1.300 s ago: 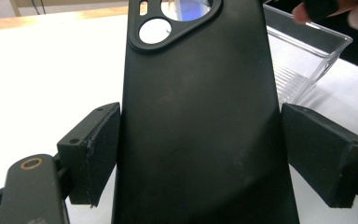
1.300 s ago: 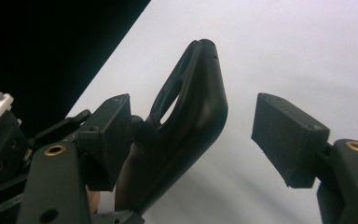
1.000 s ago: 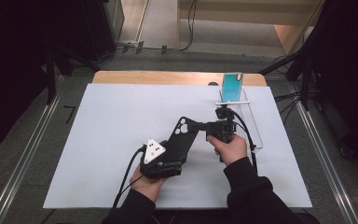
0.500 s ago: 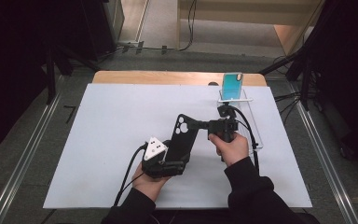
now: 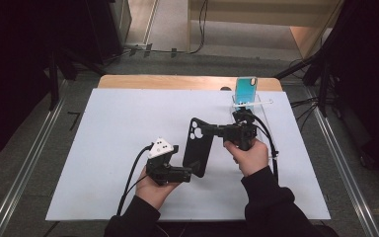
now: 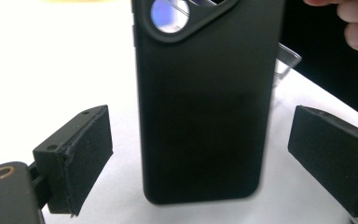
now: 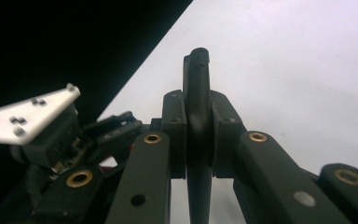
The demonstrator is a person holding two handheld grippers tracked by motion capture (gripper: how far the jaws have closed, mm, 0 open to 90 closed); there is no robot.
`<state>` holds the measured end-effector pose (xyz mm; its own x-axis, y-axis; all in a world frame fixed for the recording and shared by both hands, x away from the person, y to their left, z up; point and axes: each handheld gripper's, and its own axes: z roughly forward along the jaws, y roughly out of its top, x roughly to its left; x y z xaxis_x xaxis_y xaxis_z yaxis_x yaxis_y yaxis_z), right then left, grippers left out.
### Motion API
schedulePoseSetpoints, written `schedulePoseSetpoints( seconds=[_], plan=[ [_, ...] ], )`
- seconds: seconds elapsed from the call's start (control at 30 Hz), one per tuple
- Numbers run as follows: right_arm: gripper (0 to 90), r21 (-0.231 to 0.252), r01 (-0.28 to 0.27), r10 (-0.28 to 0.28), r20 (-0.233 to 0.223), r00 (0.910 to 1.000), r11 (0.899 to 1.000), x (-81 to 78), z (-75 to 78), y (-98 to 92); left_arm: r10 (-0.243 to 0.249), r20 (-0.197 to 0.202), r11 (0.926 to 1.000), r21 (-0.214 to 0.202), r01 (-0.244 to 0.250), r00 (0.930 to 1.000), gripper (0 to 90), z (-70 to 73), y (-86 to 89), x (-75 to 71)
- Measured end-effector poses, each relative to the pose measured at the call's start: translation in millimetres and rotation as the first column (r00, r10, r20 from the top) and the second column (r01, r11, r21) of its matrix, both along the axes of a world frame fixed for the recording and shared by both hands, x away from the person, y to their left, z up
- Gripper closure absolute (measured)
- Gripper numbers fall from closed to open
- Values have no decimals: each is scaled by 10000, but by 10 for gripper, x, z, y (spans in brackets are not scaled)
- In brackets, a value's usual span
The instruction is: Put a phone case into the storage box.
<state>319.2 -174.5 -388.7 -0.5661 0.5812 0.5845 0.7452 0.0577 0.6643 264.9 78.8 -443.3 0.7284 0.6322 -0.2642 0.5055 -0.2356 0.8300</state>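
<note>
A black phone case [image 5: 197, 148] with a camera cut-out hangs tilted above the white mat [image 5: 103, 148]. My right gripper [image 5: 206, 131] is shut on its upper edge; in the right gripper view both pads clamp the thin case [image 7: 198, 88] edge-on, the jaws having just closed on it. My left gripper [image 5: 191, 173] is at the case's lower end. In the left gripper view its jaws stand wide on either side of the case [image 6: 200, 107], having just been opening, and the pads [image 6: 81, 154] are clear of it.
A phone with a teal screen [image 5: 246, 90] stands in a clear holder at the mat's far right. A wooden table edge [image 5: 177, 82] runs behind the mat. Cables trail from both grippers towards the person. Dark floor and metal rails flank the table.
The right hand has lifted slightly with the case's upper end. The left gripper's jaws have spread away from the case's lower end.
</note>
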Motion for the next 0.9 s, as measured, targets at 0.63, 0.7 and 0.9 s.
schedulePoseSetpoints(
  seconds=[0.63, 0.7, 0.9],
  plan=[
    [770, -1300, -1915, 2167, 2210, 9509, 9729, -91, -1, -95, -1929, -572, 9765, 865, 1974, 9796, 172, 296, 161, 251],
    [770, -1432, -2138, 2423, 2263, 9434, 9663, -85, -5, -94, -2279, -459, 9676, 1014, 2315, 9726, 179, 346, 173, 292],
    [770, -1533, -3140, 3446, 2558, 9032, 9370, -78, -34, -85, -3032, -420, 9479, 895, 3058, 9520, 197, 452, 206, 415]
  ],
)
